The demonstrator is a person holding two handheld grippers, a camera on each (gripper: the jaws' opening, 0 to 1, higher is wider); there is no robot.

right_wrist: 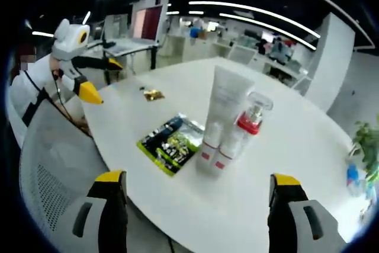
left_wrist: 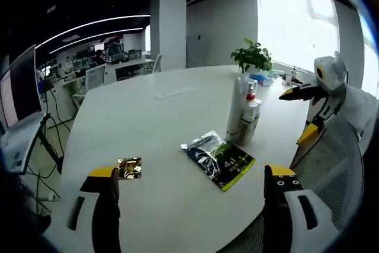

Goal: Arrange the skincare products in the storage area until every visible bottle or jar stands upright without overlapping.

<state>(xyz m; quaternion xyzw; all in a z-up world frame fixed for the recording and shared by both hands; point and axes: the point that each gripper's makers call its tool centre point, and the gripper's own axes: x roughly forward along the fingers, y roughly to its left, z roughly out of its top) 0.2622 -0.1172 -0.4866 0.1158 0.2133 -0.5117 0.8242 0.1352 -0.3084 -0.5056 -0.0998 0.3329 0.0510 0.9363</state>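
Both the left tool [left_wrist: 190, 182] and the right tool [right_wrist: 198, 185] are held released with nothing between the jaws, well back from the skincare cluster [right_wrist: 230, 124] standing upright near the white desk [right_wrist: 296, 146] edge. The cluster should be approached slowly and low, one item at a time (the tall tube [right_wrist: 222, 108] looks tippy). Counted: one white tube, one red-capped clear bottle [right_wrist: 249, 124], possibly a smaller bottle, one flat green-and-black sachet [right_wrist: 173, 143] and one small gold packet [left_wrist: 129, 168].

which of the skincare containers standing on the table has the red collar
The clear-capped bottle, on the plant side of the cluster. The tall white tube beside it is plain white apart from a small red mark near its base.
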